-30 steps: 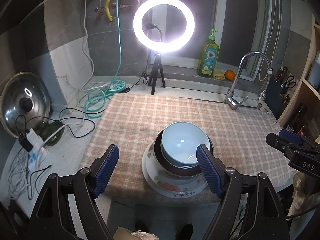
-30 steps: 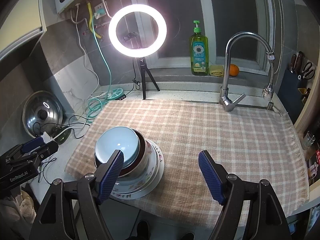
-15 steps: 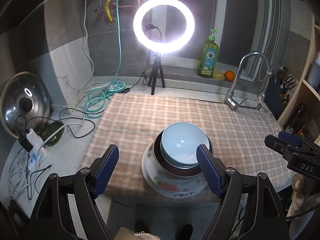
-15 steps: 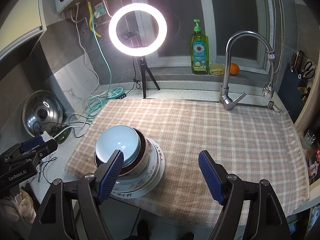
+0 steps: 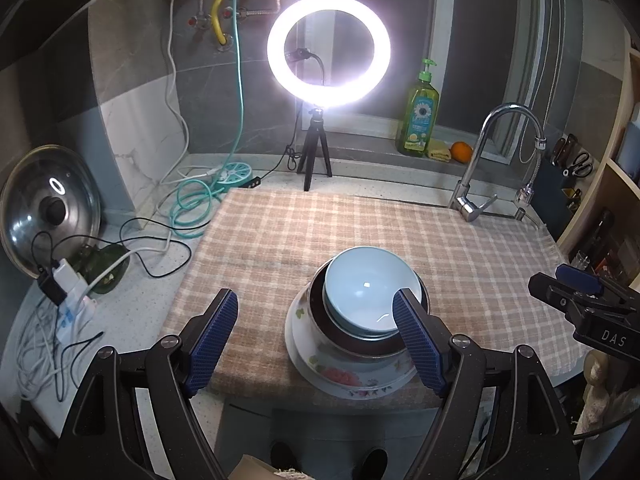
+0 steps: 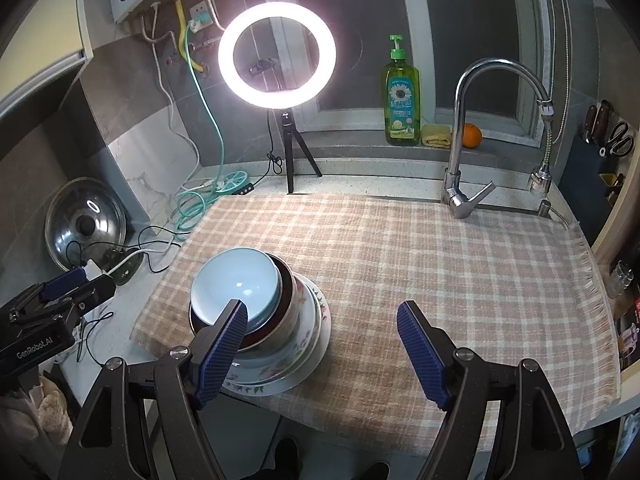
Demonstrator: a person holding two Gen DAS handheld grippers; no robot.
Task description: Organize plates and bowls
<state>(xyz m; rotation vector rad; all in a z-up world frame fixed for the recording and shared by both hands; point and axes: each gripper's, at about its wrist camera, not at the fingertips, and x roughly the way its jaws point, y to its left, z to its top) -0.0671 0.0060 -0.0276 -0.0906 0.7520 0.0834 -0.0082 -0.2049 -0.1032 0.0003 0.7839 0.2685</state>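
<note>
One stack of dishes stands near the front edge of the checked cloth (image 5: 360, 224). A pale blue bowl (image 5: 370, 286) (image 6: 234, 282) nests in a dark brown bowl (image 5: 352, 338) (image 6: 286, 280), which rests on floral plates (image 5: 340, 372) (image 6: 308, 336). My left gripper (image 5: 316, 338) hovers in front of the stack, open and empty; its right pad hides part of the blue bowl's rim. My right gripper (image 6: 322, 354) is open too, holding nothing, with the stack behind its left finger.
A lit ring light (image 5: 328, 50) on a tripod stands at the back. A tap (image 6: 476, 128), soap bottle (image 6: 402, 100) and orange (image 6: 471, 135) are at the back right. Cables (image 5: 132, 248), a pot lid (image 5: 48, 208) and a charger lie left. A knife rack (image 6: 612, 140) hangs right.
</note>
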